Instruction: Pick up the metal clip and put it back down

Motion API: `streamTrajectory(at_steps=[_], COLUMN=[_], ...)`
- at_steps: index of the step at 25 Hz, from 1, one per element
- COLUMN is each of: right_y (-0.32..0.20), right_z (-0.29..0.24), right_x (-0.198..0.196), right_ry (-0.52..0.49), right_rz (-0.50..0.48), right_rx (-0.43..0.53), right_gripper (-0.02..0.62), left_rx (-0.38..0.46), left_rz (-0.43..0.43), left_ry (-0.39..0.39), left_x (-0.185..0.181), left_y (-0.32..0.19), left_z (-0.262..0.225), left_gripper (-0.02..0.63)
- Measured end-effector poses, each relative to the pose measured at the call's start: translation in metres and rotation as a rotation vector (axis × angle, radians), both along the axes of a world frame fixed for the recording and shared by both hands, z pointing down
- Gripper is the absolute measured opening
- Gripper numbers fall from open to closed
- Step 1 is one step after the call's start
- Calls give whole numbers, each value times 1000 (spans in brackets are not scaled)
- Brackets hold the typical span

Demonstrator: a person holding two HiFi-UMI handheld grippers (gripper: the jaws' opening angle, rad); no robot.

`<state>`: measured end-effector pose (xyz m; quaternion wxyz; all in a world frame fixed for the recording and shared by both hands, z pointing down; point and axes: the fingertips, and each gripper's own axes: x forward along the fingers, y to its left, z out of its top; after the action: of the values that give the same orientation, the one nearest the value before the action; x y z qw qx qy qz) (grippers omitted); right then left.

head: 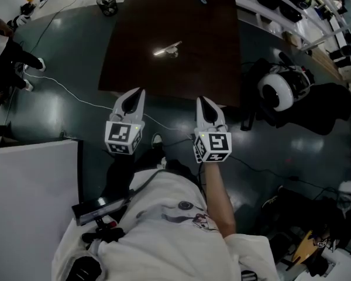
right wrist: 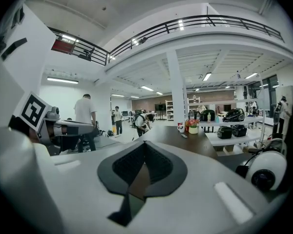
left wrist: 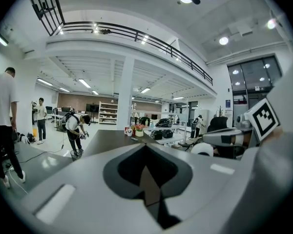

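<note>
Hardly begun, judging by the layout. Nothing lifted yet: see the metal clip (head: 167, 50) lying flat on the dark table (head: 134, 69), toward 12 o'clock in the head view and well apart from both tools. Short of the table's near edge, the left gripper (head: 137, 93) at about 7 o'clock from the clip and the right gripper (head: 202, 103) at about 5 o'clock. Both clenched, pad against pad, with nothing caught between, as confirmed in each gripper view.

Left to do, then, is likely all of it: reach in over the table, open, close on the clip, raise it, set it back down, let go.

No brand, label or readable writing anywhere. Only black-and-white square markers on the left cube (head: 124, 136) and the right cube (head: 213, 146), plus a red mark on a cup (left wrist: 129, 130) at the table's far end, too small to read.
</note>
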<state>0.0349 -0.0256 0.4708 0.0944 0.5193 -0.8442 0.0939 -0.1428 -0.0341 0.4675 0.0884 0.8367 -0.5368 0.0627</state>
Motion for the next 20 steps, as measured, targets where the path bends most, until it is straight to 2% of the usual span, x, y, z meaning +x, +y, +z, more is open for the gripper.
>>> streamTrajectory(at_steps=[7,12,20], right_y=[50,91,151], right_z=[-17,-27,-34], right_x=[10,31,42], right_ry=[1,-6,-21], right_rz=[-27,-28,-31], right_rx=[42,77,91], right_gripper=[2,2,2], left_rx=[16,29,32], left_rz=[-9,-9,-13], left_ry=[35,45,29], left_x=[23,49,62], left_y=[44,87,151], left_z=[-12,-17,-23], left_gripper=[-3,-3,-3])
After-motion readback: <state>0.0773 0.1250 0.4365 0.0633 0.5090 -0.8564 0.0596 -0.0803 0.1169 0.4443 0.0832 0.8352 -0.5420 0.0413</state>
